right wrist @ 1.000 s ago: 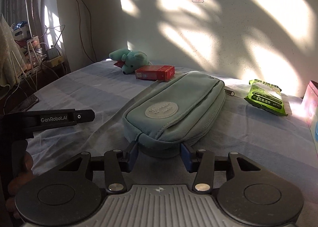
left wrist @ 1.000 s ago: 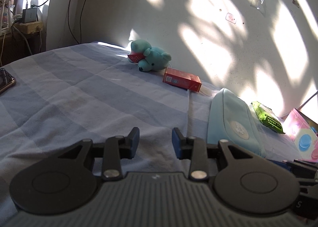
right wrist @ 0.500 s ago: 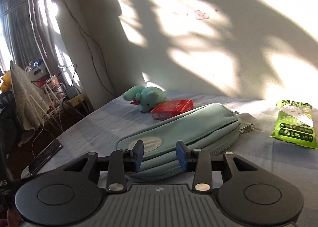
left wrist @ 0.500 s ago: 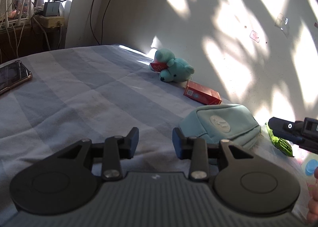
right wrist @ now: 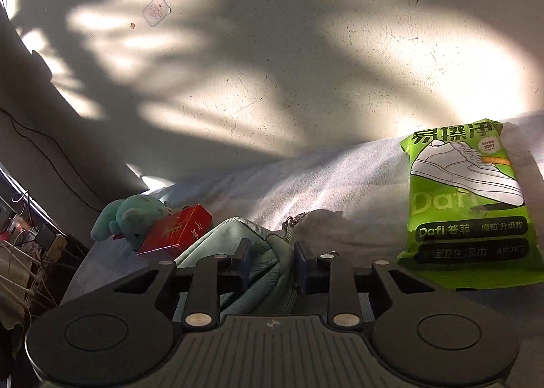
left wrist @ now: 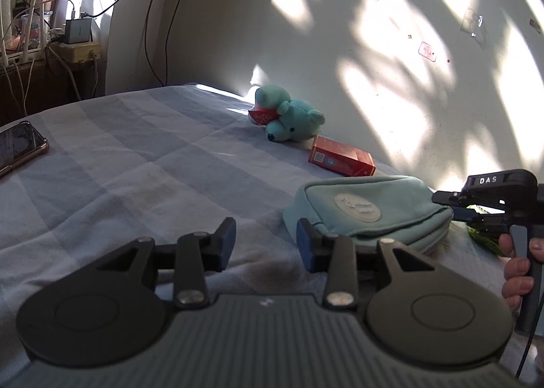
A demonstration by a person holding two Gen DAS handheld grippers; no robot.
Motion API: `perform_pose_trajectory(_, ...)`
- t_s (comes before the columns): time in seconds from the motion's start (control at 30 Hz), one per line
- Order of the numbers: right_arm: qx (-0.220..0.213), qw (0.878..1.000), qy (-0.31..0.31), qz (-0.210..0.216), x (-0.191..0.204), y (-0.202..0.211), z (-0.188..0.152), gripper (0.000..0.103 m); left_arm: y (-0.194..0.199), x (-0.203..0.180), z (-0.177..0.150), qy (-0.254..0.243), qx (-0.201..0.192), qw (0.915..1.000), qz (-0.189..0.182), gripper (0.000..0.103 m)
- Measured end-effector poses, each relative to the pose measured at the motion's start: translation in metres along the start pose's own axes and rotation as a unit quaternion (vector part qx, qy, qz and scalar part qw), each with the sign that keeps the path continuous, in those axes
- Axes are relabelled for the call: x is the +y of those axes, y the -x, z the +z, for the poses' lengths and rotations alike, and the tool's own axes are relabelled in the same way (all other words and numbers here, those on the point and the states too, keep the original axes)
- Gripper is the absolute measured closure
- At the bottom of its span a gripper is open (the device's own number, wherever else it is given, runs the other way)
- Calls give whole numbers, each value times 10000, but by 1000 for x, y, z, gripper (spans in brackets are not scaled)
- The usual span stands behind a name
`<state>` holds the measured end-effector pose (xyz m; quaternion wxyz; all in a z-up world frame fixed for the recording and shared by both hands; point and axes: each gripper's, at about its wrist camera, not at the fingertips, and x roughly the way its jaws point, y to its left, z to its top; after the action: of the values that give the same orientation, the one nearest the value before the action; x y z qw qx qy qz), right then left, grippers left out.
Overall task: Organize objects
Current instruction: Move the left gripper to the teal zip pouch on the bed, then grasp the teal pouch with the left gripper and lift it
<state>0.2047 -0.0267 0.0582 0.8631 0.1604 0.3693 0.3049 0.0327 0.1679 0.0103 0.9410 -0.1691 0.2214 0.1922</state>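
A light teal zip pouch (left wrist: 367,211) lies on the striped bedsheet (left wrist: 136,167). My right gripper (right wrist: 272,258) has the pouch's end (right wrist: 261,252) between its fingers; the jaws are closing and the pads press the fabric. In the left wrist view that gripper (left wrist: 493,197) comes in from the right, with a person's hand (left wrist: 516,269) on its handle. My left gripper (left wrist: 265,245) hovers open over bare sheet, its right fingertip just short of the pouch's near end. A teal plush bear (left wrist: 289,119) and a red box (left wrist: 340,160) lie by the wall.
A green wet-wipes pack (right wrist: 465,211) lies right of the pouch. A phone (left wrist: 17,146) rests at the sheet's left edge. Cables, a charger and a power strip (left wrist: 78,37) crowd the far left corner. The wall runs close behind the objects.
The right gripper rolled and carried the pouch leftward toward the left gripper; its jaws narrowed on the fabric. It entered the left wrist view. The left gripper stayed about where it was.
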Motion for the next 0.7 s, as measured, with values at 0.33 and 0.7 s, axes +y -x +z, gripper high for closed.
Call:
perform_pose_trajectory(0.33, -553, 9977, -12, -386, -13, 141, -83, 86, 4, 20, 3, 587, -19, 9979, -279, 55)
perform_pose_trajectory(0.7, -907, 9944, 230, -492, -9, 177, -106, 61, -12, -11, 22, -44, 584, 9884, -1399, 31)
